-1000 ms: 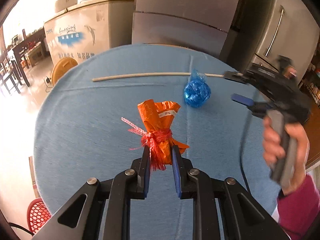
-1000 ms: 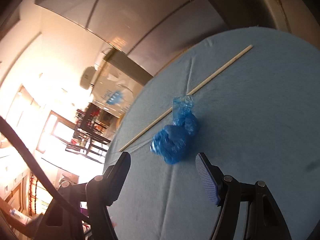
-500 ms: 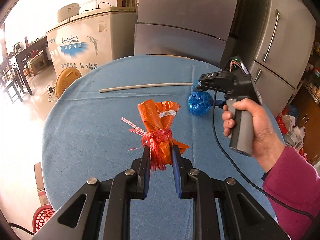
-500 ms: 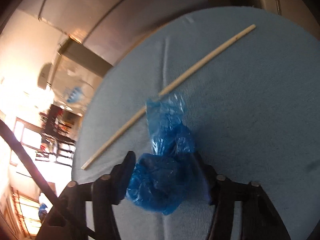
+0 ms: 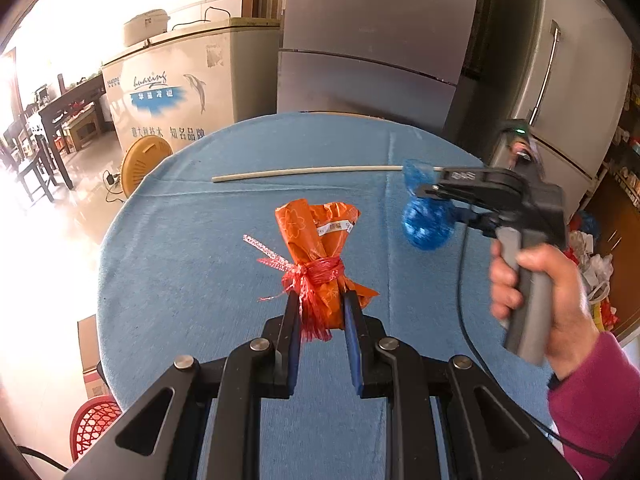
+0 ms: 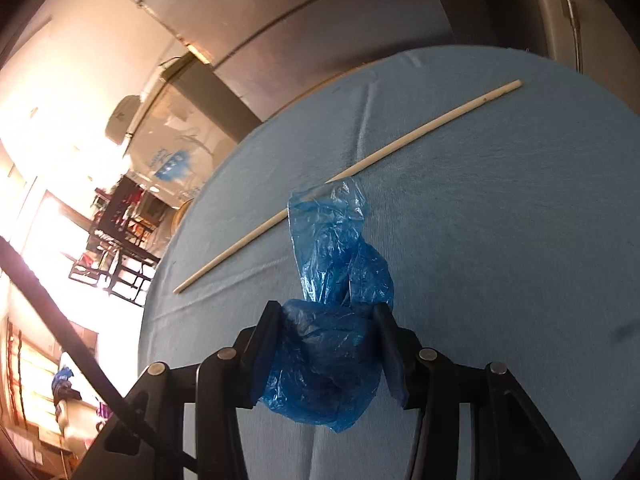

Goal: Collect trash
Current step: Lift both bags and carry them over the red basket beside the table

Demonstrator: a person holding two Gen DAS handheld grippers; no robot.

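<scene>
My left gripper (image 5: 320, 300) is shut on an orange wrapper bundle (image 5: 316, 248) tied with red mesh string, held over the round blue table (image 5: 200, 264). My right gripper (image 6: 328, 320) is shut on a crumpled blue plastic bag (image 6: 332, 320) and holds it just above the table. In the left wrist view the right gripper (image 5: 430, 196) and the blue bag (image 5: 424, 224) show at the right, with the person's hand on the handle. A thin wooden stick (image 5: 304, 172) lies across the far part of the table; it also shows in the right wrist view (image 6: 360, 166).
A white chest freezer (image 5: 176, 92) and grey refrigerators (image 5: 376, 40) stand behind the table. A round yellow fan (image 5: 140, 160) leans by the freezer. A red plastic stool (image 5: 94, 424) sits below the table's left edge. Bags of clutter (image 5: 592, 264) lie at the right.
My right gripper came down around the blue bag, shut on it, and has lifted it and drawn back to the right. My left gripper has stayed shut on the orange bundle.
</scene>
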